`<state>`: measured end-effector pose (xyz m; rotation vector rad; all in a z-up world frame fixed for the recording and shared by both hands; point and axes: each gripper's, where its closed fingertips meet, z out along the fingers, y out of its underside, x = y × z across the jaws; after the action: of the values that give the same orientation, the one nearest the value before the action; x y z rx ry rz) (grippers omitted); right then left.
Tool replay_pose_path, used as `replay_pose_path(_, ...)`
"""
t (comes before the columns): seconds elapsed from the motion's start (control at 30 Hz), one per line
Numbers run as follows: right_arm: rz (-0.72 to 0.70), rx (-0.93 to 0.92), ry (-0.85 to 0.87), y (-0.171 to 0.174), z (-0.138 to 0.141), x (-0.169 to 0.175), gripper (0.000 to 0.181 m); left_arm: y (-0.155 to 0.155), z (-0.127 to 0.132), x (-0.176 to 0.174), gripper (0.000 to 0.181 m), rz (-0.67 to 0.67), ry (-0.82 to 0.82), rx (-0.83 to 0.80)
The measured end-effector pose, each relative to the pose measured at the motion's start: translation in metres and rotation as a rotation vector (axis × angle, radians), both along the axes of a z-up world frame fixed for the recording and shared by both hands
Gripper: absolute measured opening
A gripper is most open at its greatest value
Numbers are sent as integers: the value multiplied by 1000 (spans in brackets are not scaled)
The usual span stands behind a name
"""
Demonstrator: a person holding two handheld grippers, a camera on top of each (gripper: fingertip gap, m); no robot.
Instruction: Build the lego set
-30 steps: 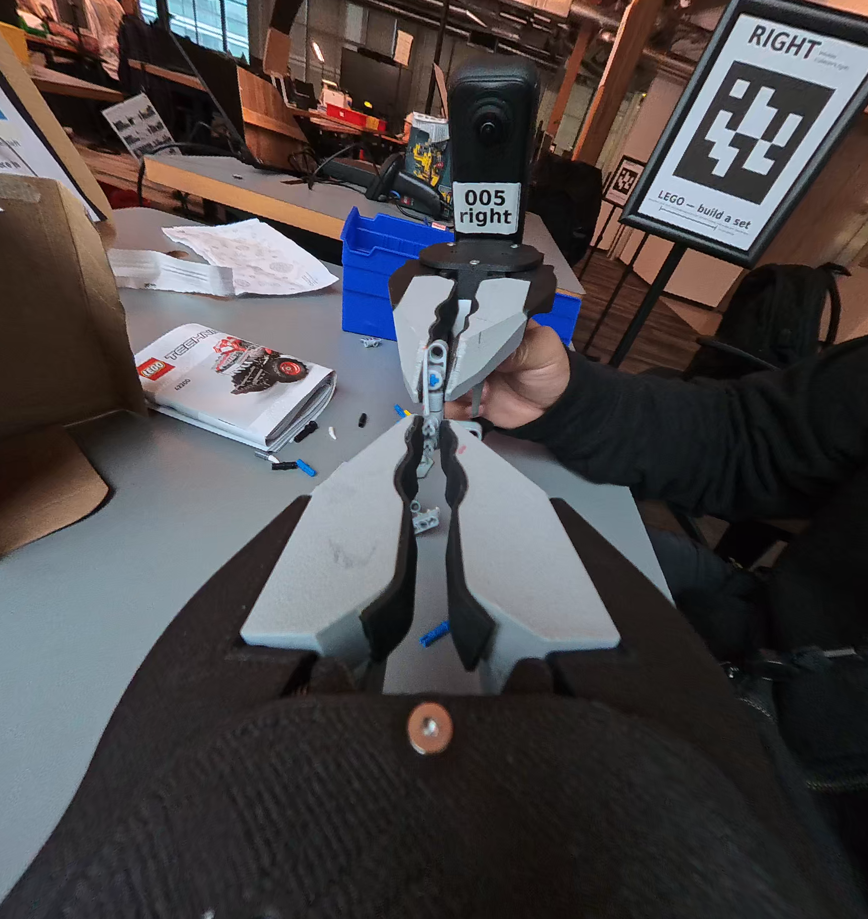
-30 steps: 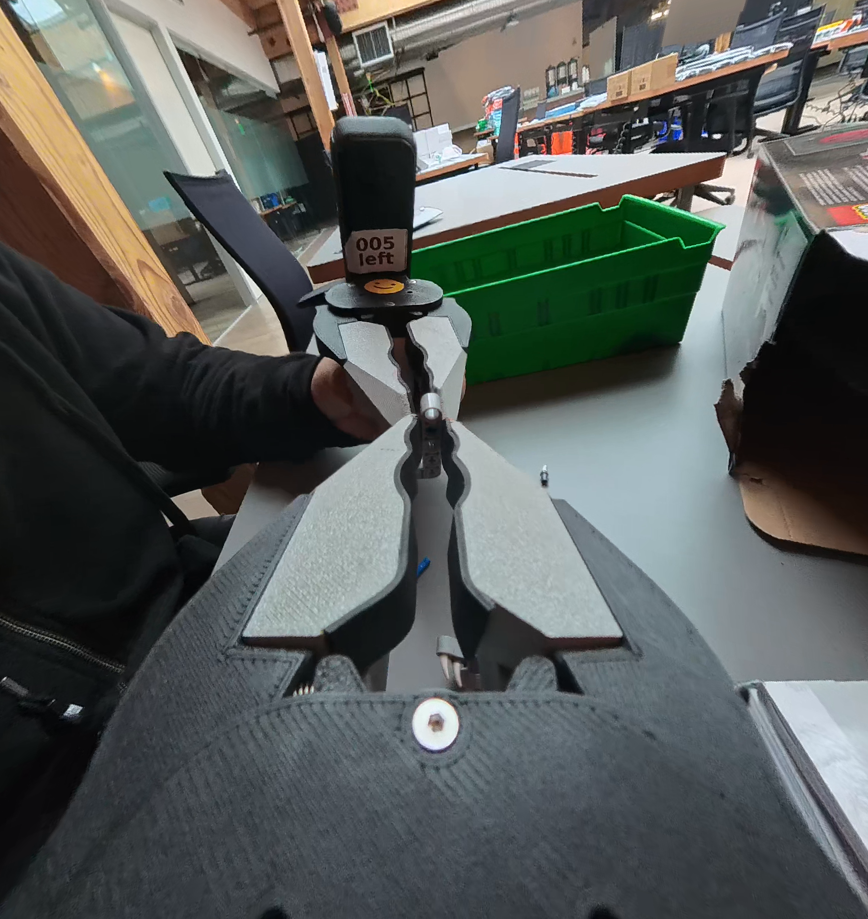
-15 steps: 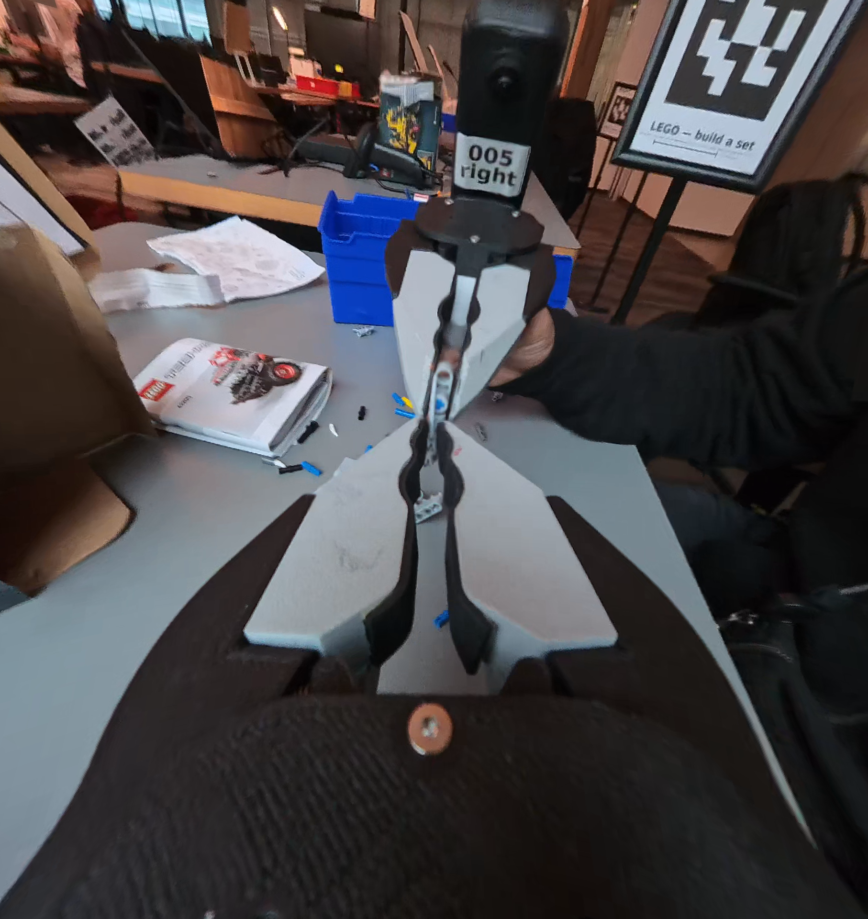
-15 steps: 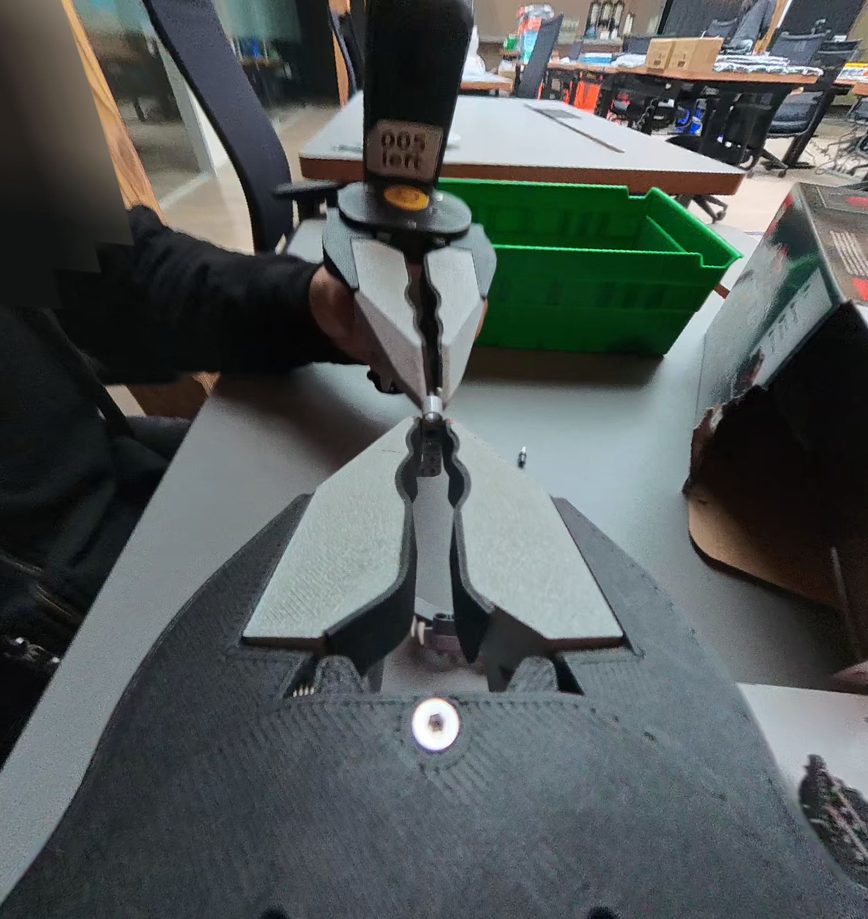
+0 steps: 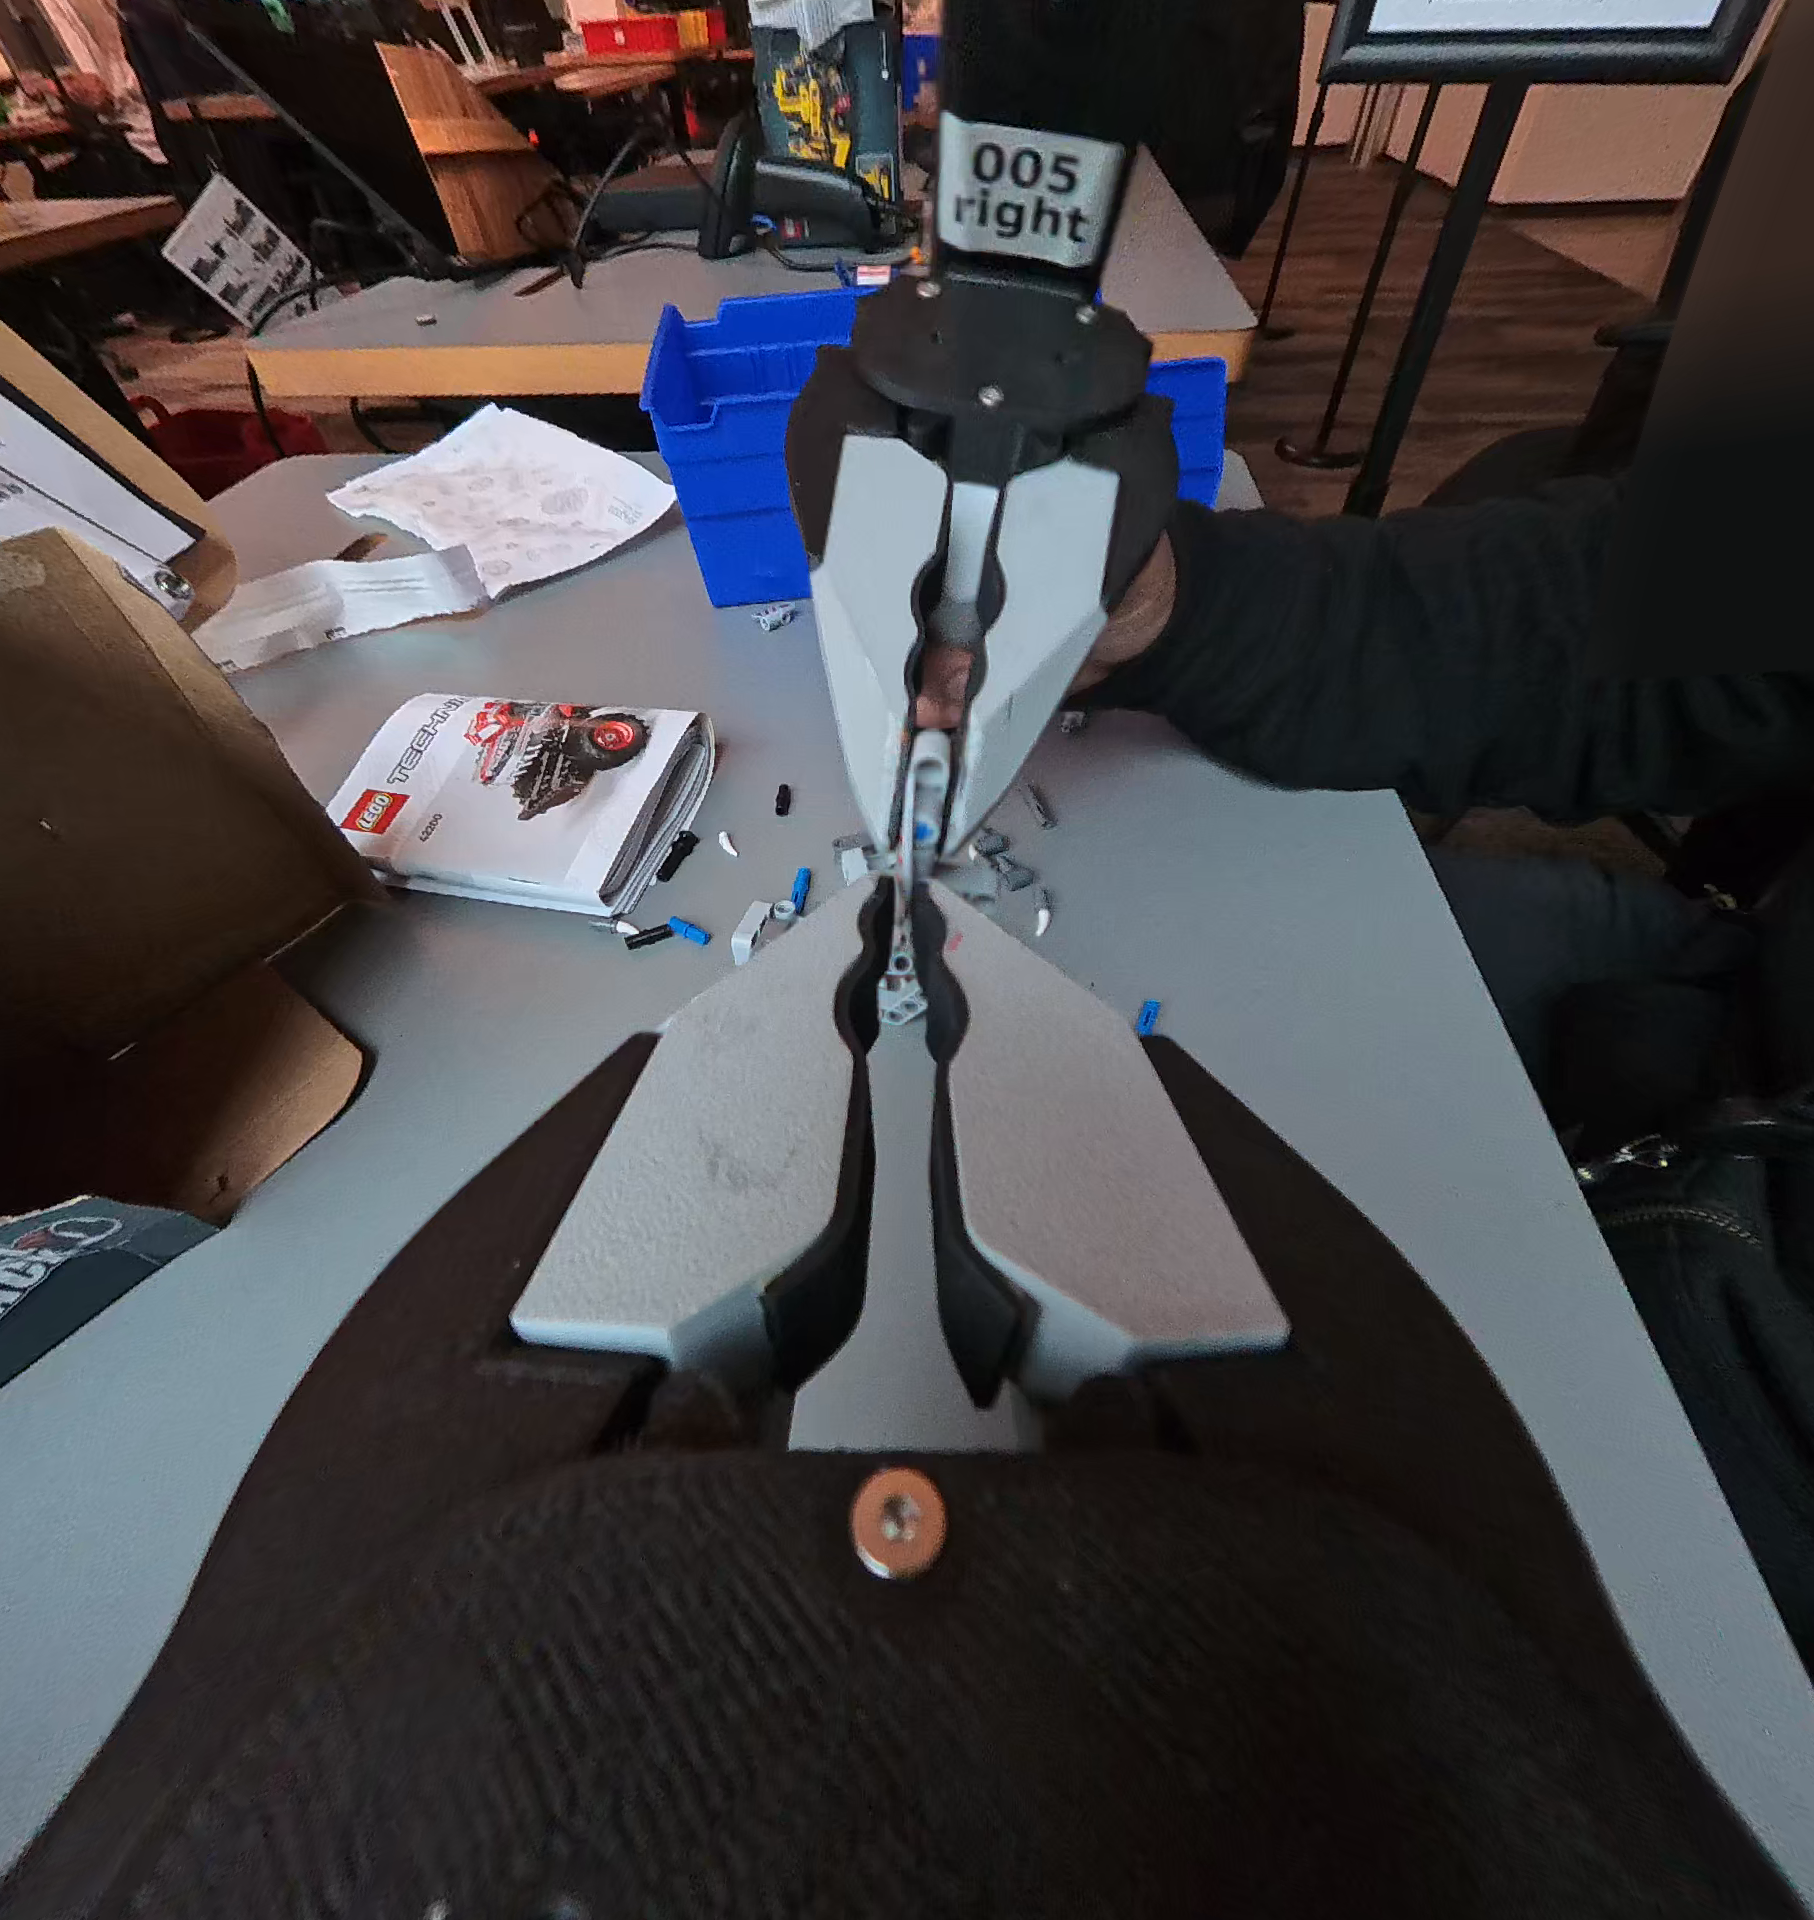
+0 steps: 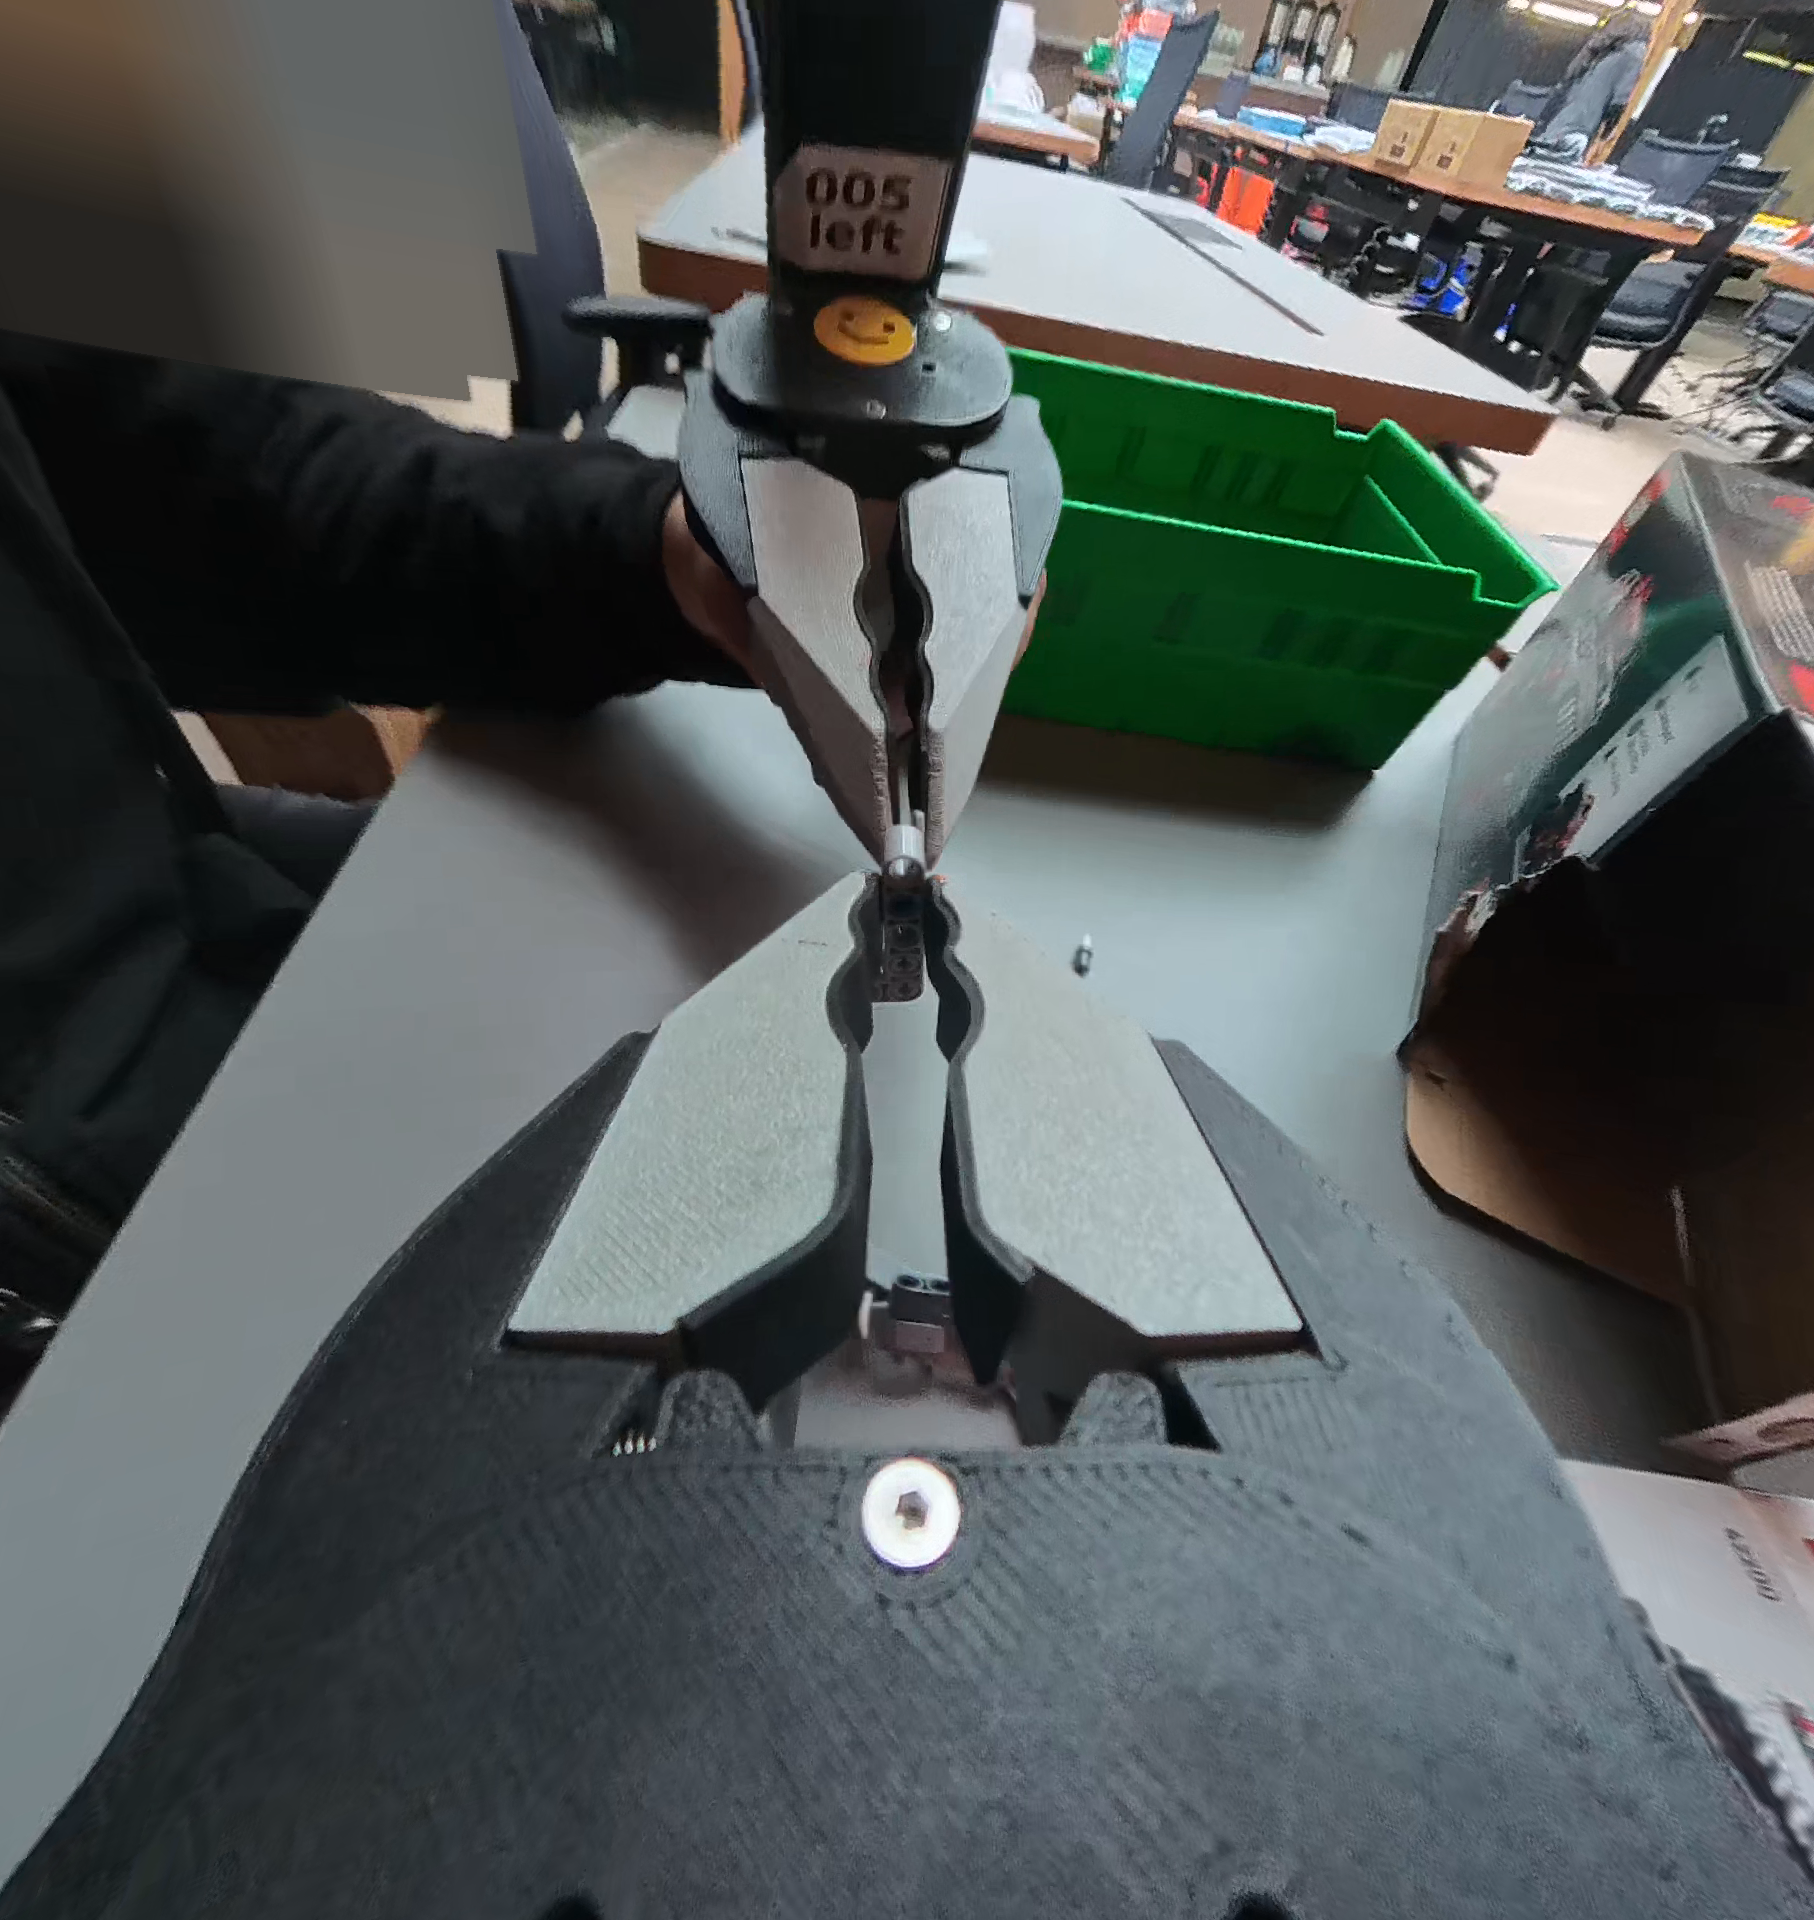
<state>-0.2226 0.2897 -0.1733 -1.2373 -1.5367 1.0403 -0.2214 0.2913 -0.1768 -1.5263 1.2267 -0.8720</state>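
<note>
Mating tip-to-tip | left gripper [image 5: 898,940] jaws clenched on grey piece [image 5: 901,992] | right gripper [image 6: 903,935] jaws clenched on black beam [image 6: 898,951] | advice: keep axes collinear, push gently.

Open-plan workshop: rows of worktables [image 6: 1194,281], plastic parts bins [image 6: 1246,582]

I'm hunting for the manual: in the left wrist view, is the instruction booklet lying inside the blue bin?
No. The instruction booklet lies on the grey table, nearer the camera than the blue bin.
</note>
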Motion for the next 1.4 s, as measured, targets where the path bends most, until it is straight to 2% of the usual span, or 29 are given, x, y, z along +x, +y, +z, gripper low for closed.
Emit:
replay_pose_path(0.33,1,-15,21,-1,1,-3,4,-1,-1,5,3,0,-4,15)
replay_pose_path(0.43,7,-19,38,-3,5,-2,4,-3,3,5,2,3,-10,47)
replay_pose_path(0.57,-13,67,4,-7,4,-1,4,-5,7,3,0,5,-35,36)
replay_pose_path(1.13,5,82,51,-11,17,4,5,-10,24,6,0,62,-71,166)
replay_pose_path(1.2,-50,193,27,-7,15,2,4,-7,22,6,0,76,-52,184)
replay_pose_path(1.27,-165,459,-27,-1,10,-3,4,-1,13,2,0,97,15,222)
replay_pose_path(1.3,-236,615,-17,2,14,-7,4,3,16,-2,0,115,-8,214)
replay_pose_path(1.4,-359,1015,-73,10,12,-15,5,9,17,-12,4,74,-115,-20)
